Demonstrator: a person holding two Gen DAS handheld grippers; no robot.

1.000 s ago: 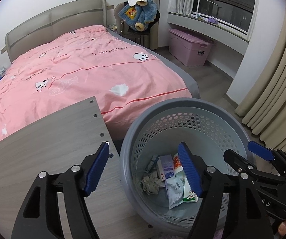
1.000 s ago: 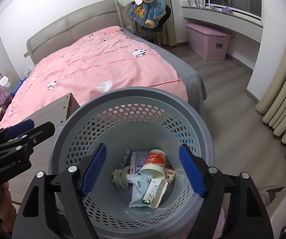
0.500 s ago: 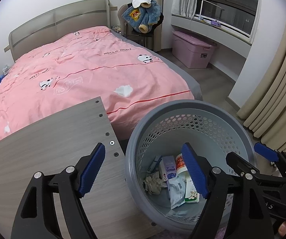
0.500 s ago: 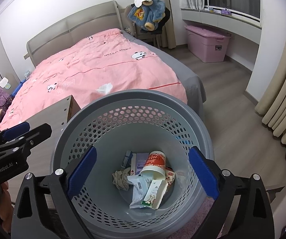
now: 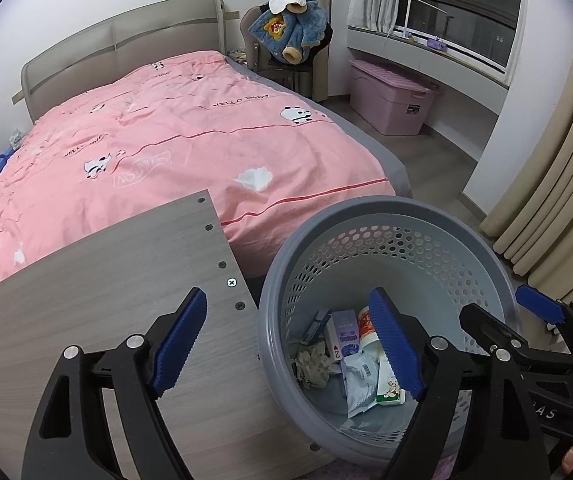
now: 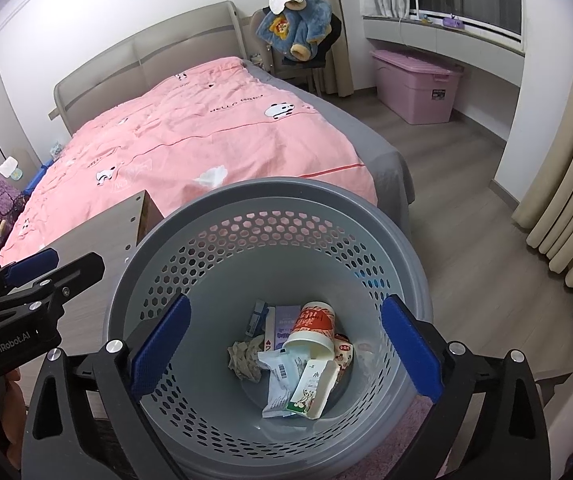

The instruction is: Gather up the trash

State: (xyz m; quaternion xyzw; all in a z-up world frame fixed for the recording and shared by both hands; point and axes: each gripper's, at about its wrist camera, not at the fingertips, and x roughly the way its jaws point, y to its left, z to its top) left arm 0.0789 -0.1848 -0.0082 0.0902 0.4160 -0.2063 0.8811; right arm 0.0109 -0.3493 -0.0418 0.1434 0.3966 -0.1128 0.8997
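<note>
Trash (image 6: 298, 356) is all piled at the bottom of the grey perforated basket (image 6: 270, 200), and both tongs are hanging above it with nothing in them. The right tongs (image 6: 286, 344) sit spread wide right over the basket's mouth, so the pile shows between the two blue pads. The left tongs (image 5: 286, 344) are spread too, straddling the basket's left rim: one pad over the table (image 5: 86, 300), the other over the basket's inside, partly covering the trash.

What's in the basket: a red and white paper cup (image 6: 312, 326) lying on its side, a small milk carton (image 6: 310, 390) with a cartoon figure on it, a pale blue wrapper (image 6: 280, 376) with a barcode, a crumpled tissue wad (image 6: 246, 362), a purple and white box (image 6: 286, 318), and a little blue box (image 6: 258, 316) against the far side. They all overlap in one heap.

The basket stands just beside the table's right edge, near its far right corner. One more white tissue (image 5: 254, 178) lies on the pink bedcover (image 5: 166, 140), toward the foot edge of the bed, well apart from both tongs
</note>
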